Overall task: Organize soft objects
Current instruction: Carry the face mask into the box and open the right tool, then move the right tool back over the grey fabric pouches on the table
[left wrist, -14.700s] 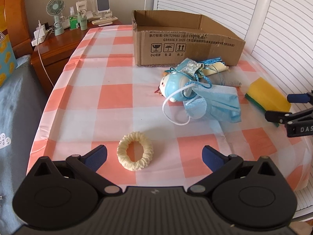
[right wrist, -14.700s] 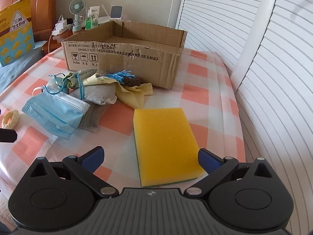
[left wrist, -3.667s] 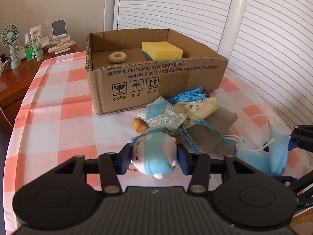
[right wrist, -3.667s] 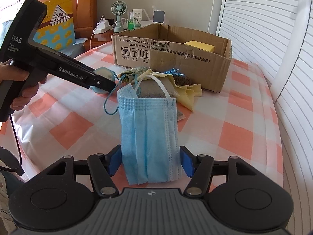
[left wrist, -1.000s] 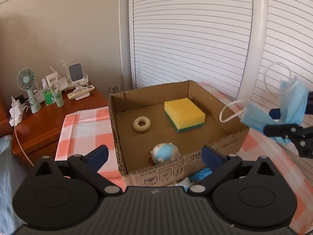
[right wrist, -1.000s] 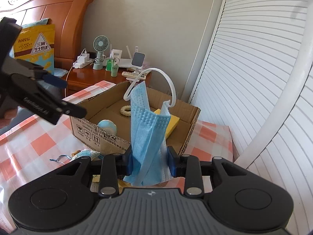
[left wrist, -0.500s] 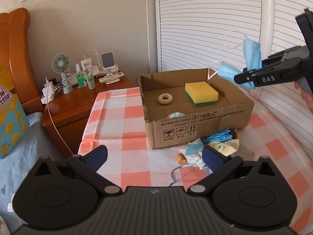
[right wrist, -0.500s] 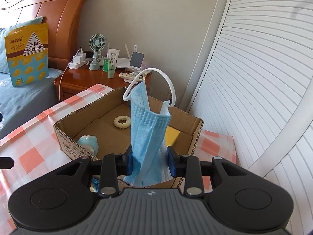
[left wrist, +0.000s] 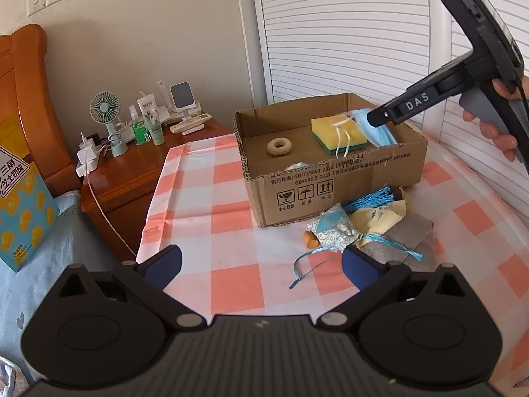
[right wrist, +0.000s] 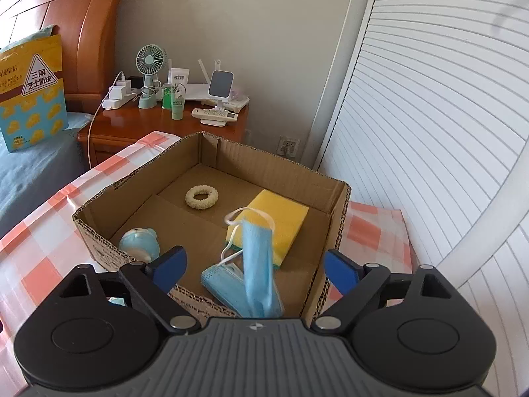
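Observation:
A cardboard box stands on the checked table. Inside lie a cream scrunchie, a yellow sponge and a pale blue plush toy. My right gripper hangs over the box's near right corner with its jaws opening; the blue face mask drops free between them, touching neither pad. My left gripper is open and empty, back from the box. In front of the box lie a patterned sachet, a yellow cloth, a grey cloth and a blue tassel.
A wooden nightstand with a small fan, bottles and a phone stand is behind the table's left side. A bed with a yellow snack bag lies at the left. White louvred doors close the right side. A hand holds the right gripper.
The right gripper's jaws have opened and let go of the mask, which now drops into the box. The left gripper has drawn further back from the box.

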Demonstrator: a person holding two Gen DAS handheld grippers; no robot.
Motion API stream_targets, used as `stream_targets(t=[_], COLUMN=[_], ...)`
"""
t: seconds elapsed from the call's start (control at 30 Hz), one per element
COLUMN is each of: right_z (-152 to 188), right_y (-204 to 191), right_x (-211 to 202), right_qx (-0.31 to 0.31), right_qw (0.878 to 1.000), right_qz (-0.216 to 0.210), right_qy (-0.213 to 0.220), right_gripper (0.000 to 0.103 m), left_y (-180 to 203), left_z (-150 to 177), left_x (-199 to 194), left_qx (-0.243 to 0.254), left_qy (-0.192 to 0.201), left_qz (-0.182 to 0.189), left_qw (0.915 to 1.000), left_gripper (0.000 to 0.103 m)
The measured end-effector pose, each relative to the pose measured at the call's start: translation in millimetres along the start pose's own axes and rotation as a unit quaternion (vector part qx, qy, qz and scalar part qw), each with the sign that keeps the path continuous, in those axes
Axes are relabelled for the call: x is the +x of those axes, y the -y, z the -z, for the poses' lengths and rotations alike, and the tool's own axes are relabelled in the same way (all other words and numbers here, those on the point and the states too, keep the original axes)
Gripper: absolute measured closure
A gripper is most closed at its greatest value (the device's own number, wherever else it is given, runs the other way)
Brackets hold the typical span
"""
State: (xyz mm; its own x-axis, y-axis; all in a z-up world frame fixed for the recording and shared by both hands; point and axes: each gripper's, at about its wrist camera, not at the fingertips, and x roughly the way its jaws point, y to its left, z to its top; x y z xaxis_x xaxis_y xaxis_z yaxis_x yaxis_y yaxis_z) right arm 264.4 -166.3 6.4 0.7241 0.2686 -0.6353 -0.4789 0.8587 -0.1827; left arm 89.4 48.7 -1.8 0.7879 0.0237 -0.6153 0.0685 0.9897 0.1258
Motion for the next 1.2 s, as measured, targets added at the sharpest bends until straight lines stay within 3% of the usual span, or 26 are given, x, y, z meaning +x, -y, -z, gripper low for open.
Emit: stream_targets(t=[0.17,0.47,0.9,1.2], right_z=[16,57,129,151], right_y=[-7,-25,-46,-57], right_x=[-23,-53,-52,-37], right_qx=[0.019,0.049,0.075,0.063], right_qw=[1.0,0.998,0.994,0.994], right_qz=[-0.007,-0.031,-0.059,-0.057], right_qy=[0.005,0.005,-0.047,-0.071], right_gripper=[0.0,0.0,0.0,0.0], left_y=[-2,-1,0,3], left_z=[3,9,16,17], left_x=[-4,-13,-16,-7], left_qx=[-0.007,-0.006,-0.007,-0.008], left_qy=[0.0,0.003,-0.002,-0.016], left_qz=[0.003,0.009,0.014,0.019], left_qw=[1.0,0.9999,0.9999,0.9997], left_gripper=[0.001,0.001,0.001,0.001])
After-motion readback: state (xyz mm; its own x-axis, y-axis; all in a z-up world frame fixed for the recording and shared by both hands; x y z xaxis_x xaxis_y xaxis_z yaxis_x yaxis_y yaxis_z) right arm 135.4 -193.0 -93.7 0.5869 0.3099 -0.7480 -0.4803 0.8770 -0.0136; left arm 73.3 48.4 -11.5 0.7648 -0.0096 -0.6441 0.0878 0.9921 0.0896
